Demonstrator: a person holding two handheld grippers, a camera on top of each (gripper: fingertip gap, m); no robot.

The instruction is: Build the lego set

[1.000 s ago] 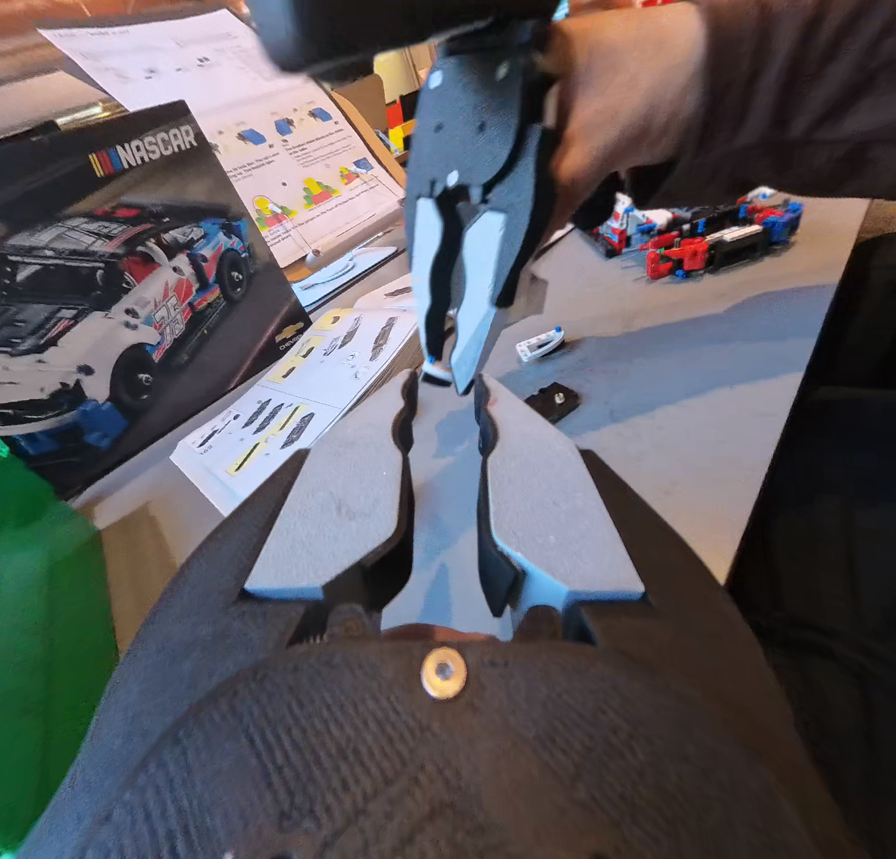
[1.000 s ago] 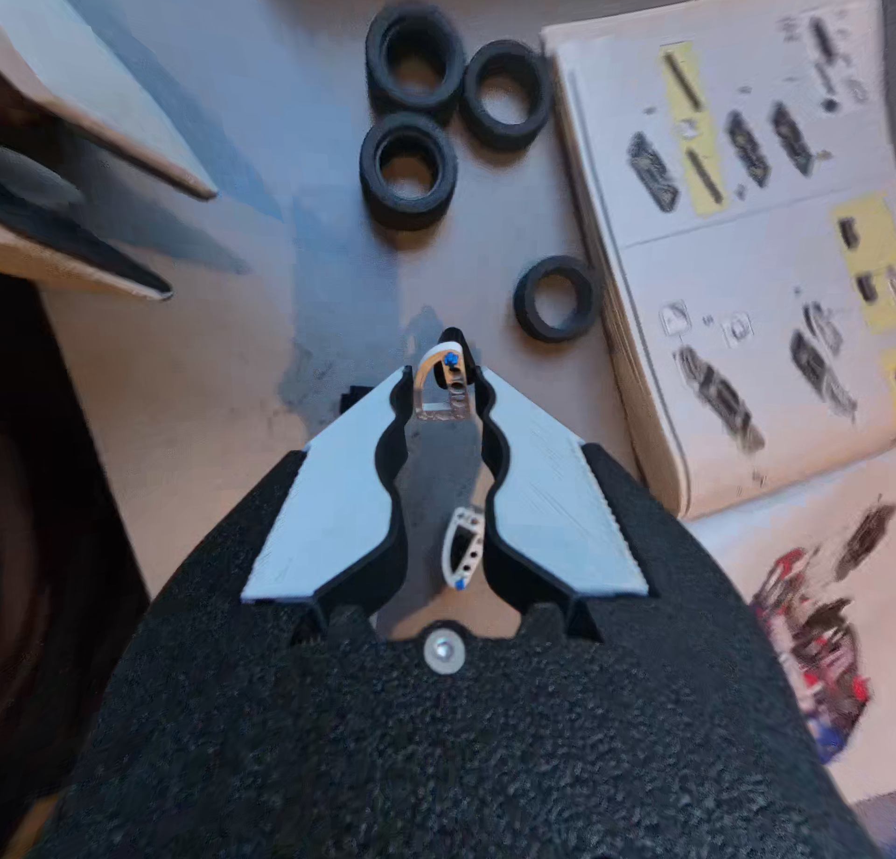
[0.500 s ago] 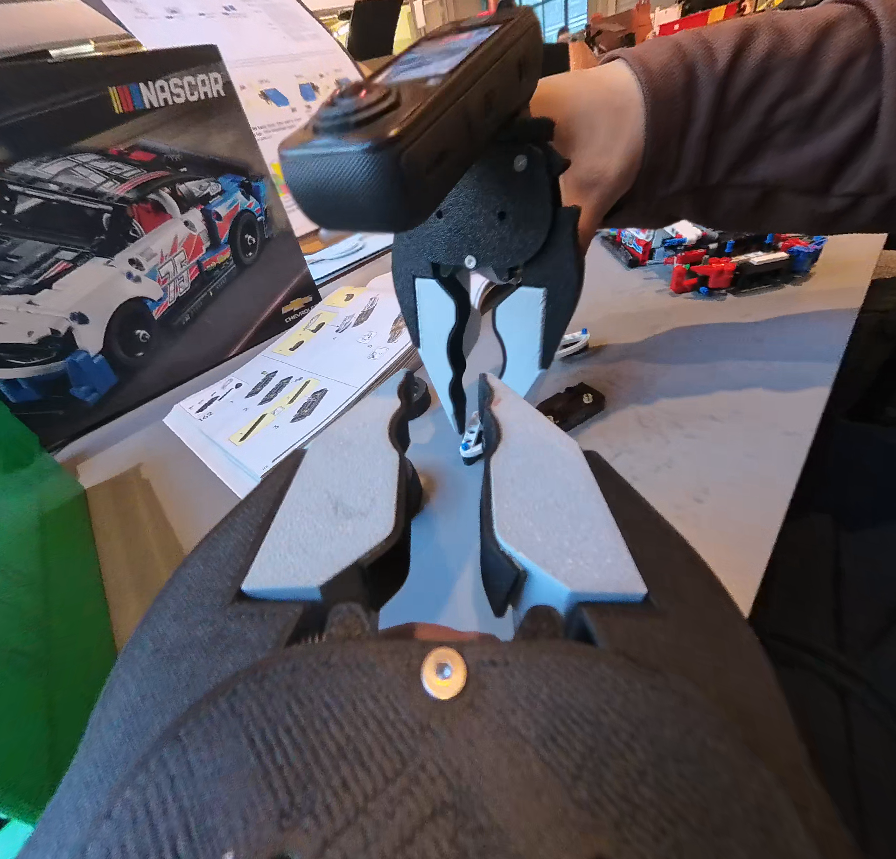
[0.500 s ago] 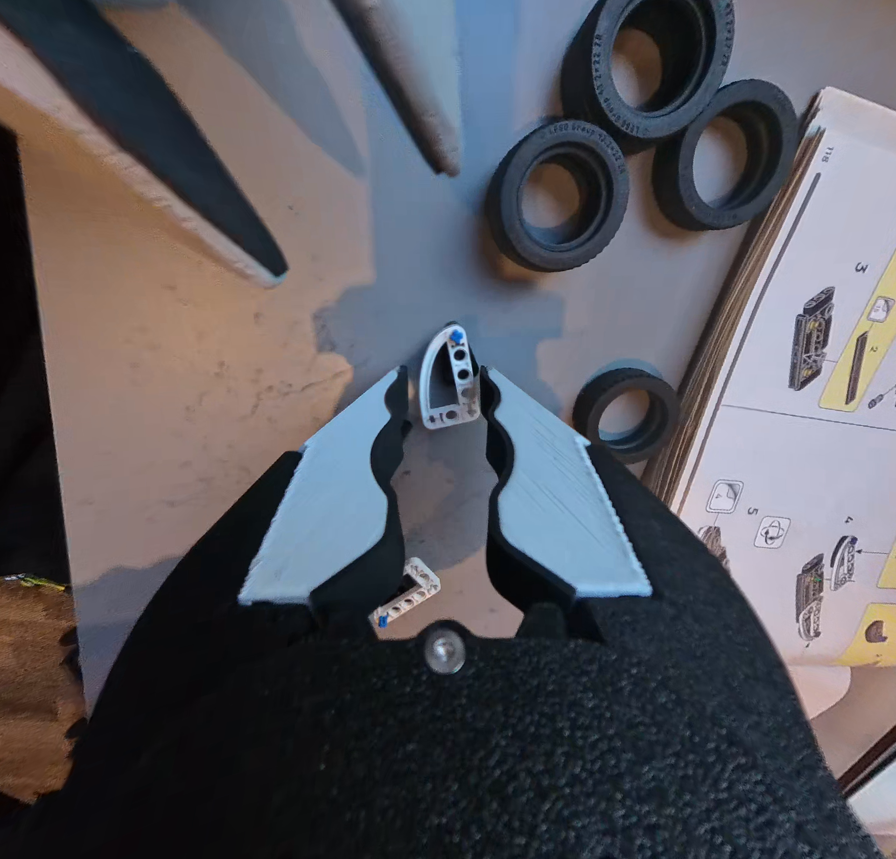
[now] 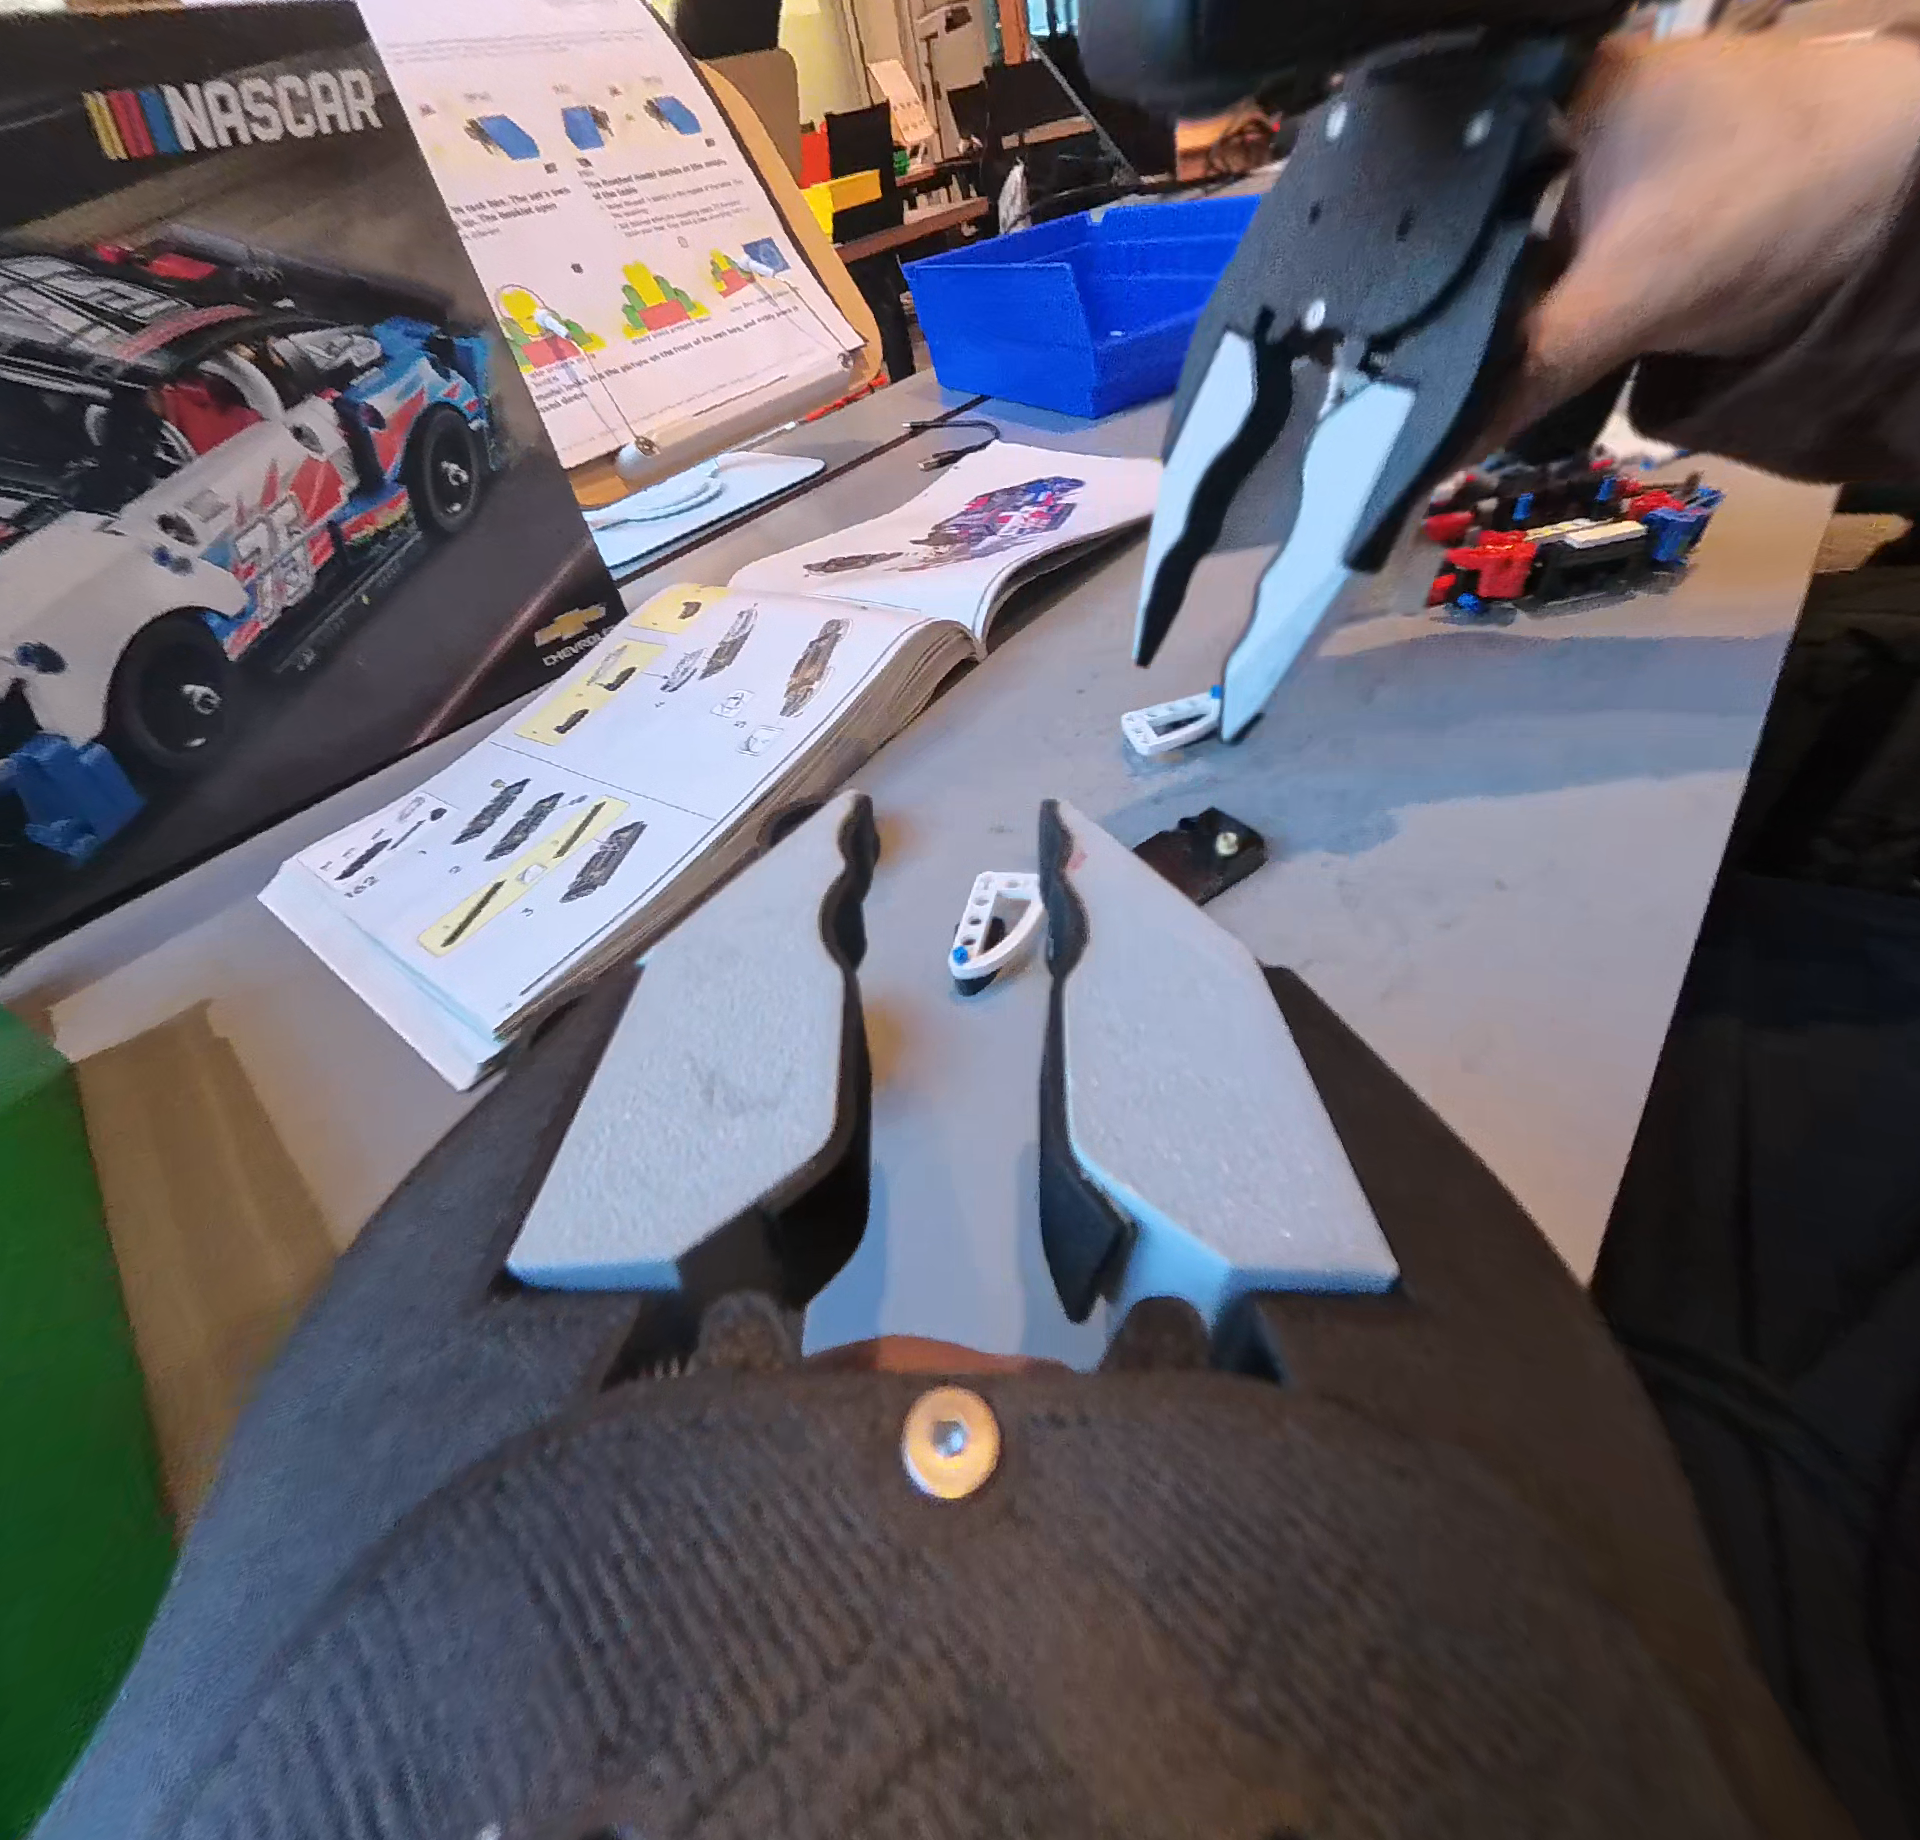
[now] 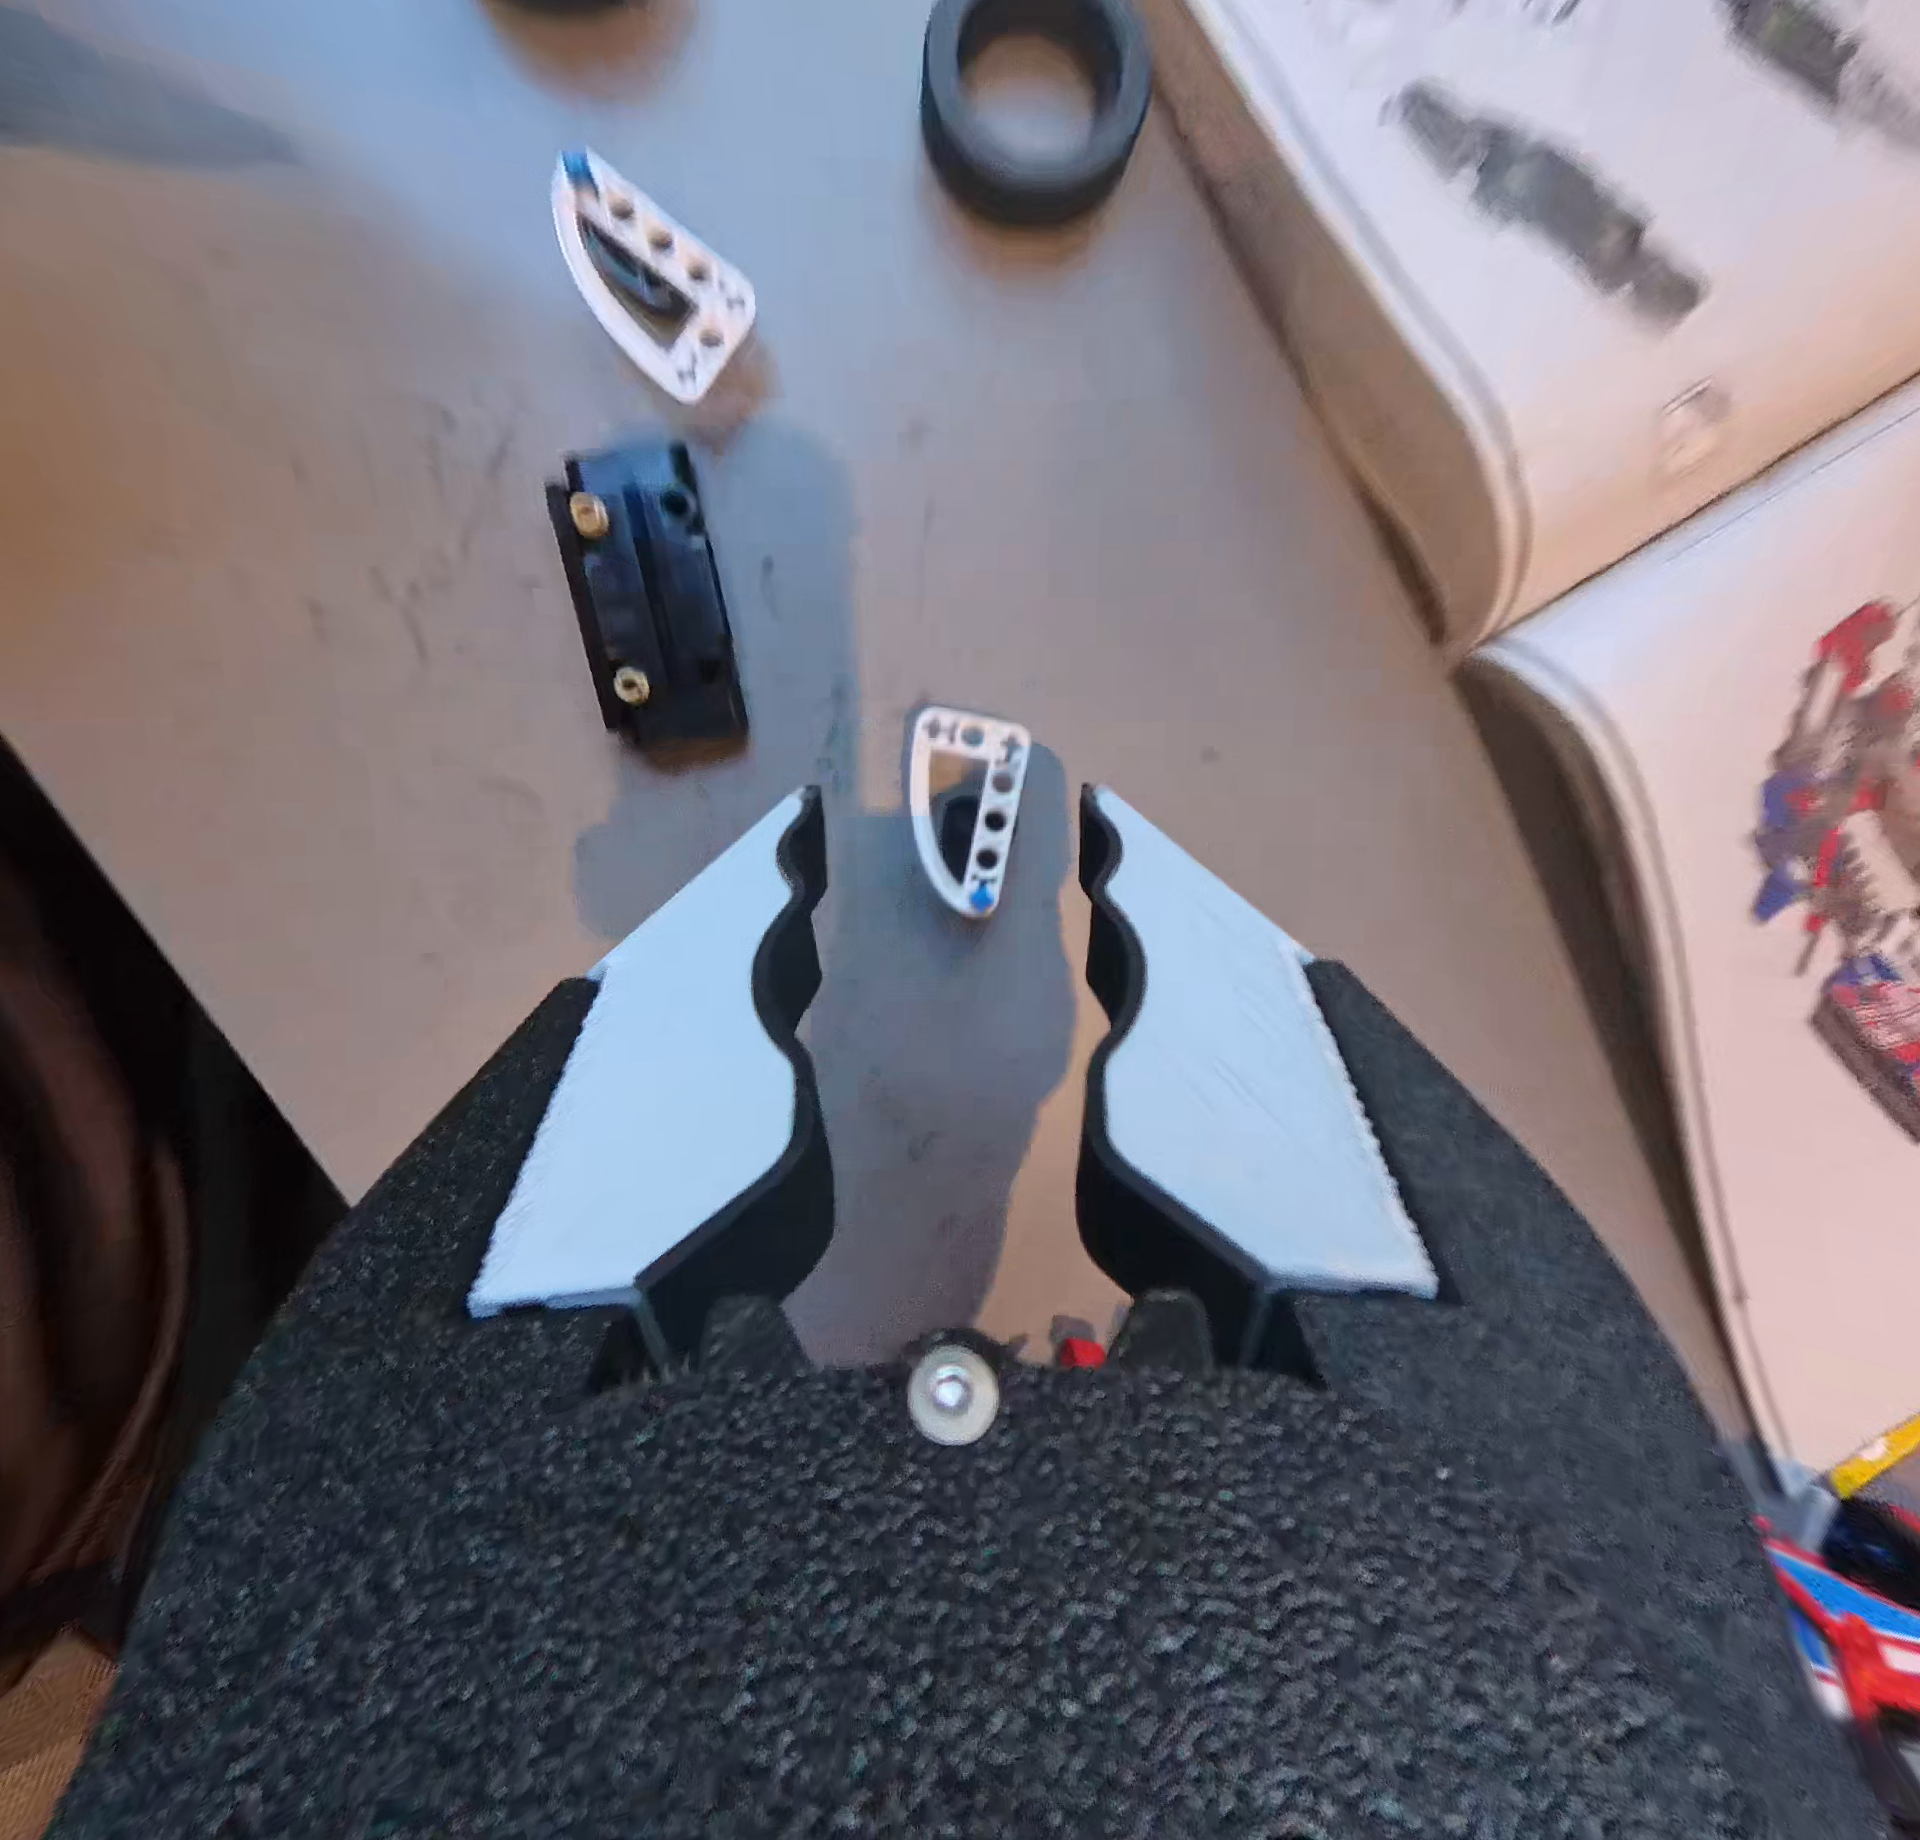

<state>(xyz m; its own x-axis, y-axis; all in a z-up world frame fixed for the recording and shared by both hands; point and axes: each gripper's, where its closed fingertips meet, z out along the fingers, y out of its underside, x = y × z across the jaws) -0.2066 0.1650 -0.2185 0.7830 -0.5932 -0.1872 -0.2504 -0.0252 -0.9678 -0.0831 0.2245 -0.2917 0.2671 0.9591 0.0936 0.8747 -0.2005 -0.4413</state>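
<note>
My left gripper (image 5: 951, 834) is open and empty, low over the grey table (image 5: 1455, 907). A white curved panel with a blue pin (image 5: 992, 923) lies on the table between its fingertips, close to the right one. My right gripper (image 6: 948, 803) is open and empty; a second white curved panel (image 6: 971, 814) lies flat between its tips. In the left wrist view the right gripper (image 5: 1195, 684) points down with one tip next to that second panel (image 5: 1169, 728). The first panel also shows in the right wrist view (image 6: 649, 278).
A small black block with brass inserts (image 6: 644, 595) lies between the two panels. A black tyre (image 6: 1034, 97) sits by the open instruction booklet (image 5: 675, 751). The set's box (image 5: 208, 440), a blue bin (image 5: 1070, 315) and the partly built car (image 5: 1558, 543) stand farther back. About 15 centimeters separates my left fingertips from my right.
My right gripper let go of the white panel near my left fingertips, opened wider and moved right over the second panel. My left gripper stayed open.
</note>
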